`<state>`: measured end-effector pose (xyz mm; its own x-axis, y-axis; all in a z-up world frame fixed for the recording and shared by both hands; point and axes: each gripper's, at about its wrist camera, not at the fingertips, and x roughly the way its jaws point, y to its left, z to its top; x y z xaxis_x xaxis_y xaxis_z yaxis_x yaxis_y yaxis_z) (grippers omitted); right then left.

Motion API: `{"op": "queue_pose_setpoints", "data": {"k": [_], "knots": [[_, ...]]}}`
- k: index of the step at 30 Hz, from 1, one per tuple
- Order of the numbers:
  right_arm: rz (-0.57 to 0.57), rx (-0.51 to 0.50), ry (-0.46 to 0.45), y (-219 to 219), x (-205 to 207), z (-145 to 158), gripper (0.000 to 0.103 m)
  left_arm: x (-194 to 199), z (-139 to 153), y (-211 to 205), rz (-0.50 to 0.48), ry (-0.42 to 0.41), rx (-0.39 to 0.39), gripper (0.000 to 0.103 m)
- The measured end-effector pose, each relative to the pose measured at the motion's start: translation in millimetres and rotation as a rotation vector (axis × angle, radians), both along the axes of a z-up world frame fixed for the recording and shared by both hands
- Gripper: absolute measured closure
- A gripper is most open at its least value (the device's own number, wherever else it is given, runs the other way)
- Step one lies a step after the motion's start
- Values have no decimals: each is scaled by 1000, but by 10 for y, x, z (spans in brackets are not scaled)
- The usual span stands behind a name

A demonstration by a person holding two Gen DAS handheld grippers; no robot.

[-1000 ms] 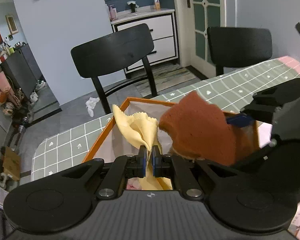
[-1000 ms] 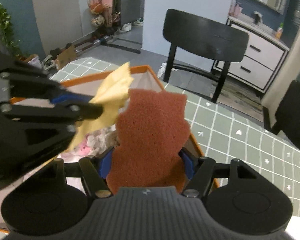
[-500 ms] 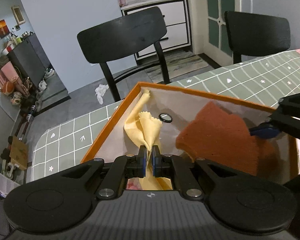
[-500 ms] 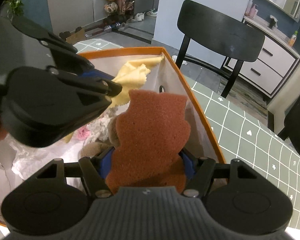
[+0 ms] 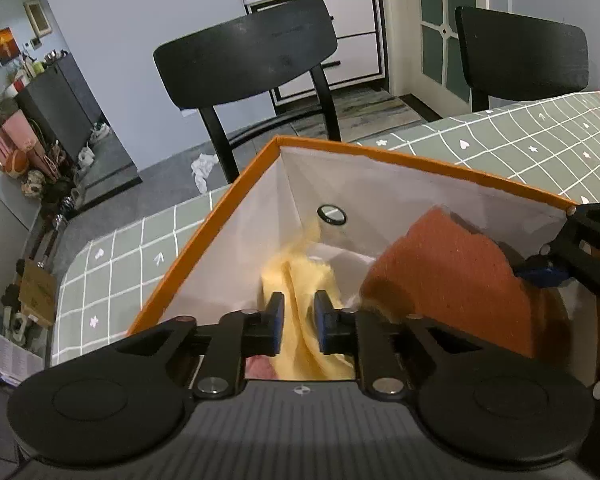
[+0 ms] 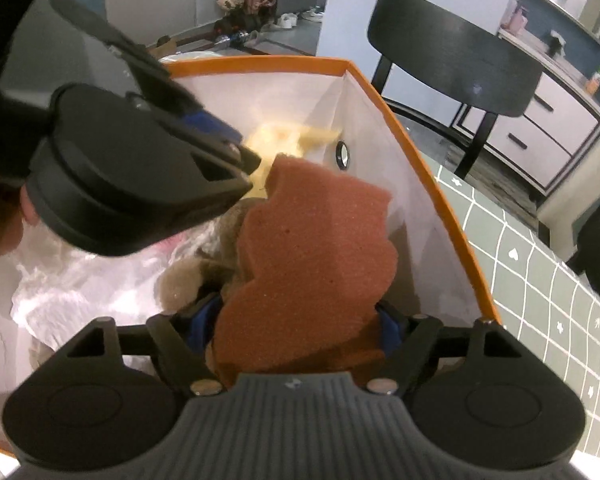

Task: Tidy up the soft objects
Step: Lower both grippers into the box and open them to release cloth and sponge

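step: we're at the drop; both claws sit inside the orange-rimmed box (image 5: pixel 236 184), lower centre of both wrist views.
left claw (image 5: pixel 297 322): jaws opening, pads clear of the yellow cloth (image 5: pixel 300 280); the cloth is blurred, hanging between them, so we read it as already falling.
right claw (image 6: pixel 298 322): jaws opening too; the brown sponge (image 6: pixel 320 248) sits between the blue pads, and we can't tell if they press on it.
sponge place: centre of the right view, leaning toward the box's right wall, above a tan plush toy (image 6: pixel 184 276) and crumpled white wrap (image 6: pixel 72 284).
box place: on the green grid surface (image 5: pixel 112 252), near its edge.
next: we'd finish opening both claws, let both pieces settle, then lift straight up clear of the rim.
watch: the claws sit close together, so we'd pull out one at a time.
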<state>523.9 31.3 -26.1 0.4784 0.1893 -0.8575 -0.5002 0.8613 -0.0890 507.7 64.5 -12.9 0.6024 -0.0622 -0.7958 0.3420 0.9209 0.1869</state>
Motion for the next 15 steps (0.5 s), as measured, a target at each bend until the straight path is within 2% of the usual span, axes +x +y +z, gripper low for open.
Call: {"op": "queue_pose_setpoints", "data": {"k": [9,15], "knots": [[21,-58,-22,35,-126,73,23,-132,195,47,7,-24,4,83],[8,-54,-50,24,-290,347,23,-342,477,90,6,-55,8,83]]}}
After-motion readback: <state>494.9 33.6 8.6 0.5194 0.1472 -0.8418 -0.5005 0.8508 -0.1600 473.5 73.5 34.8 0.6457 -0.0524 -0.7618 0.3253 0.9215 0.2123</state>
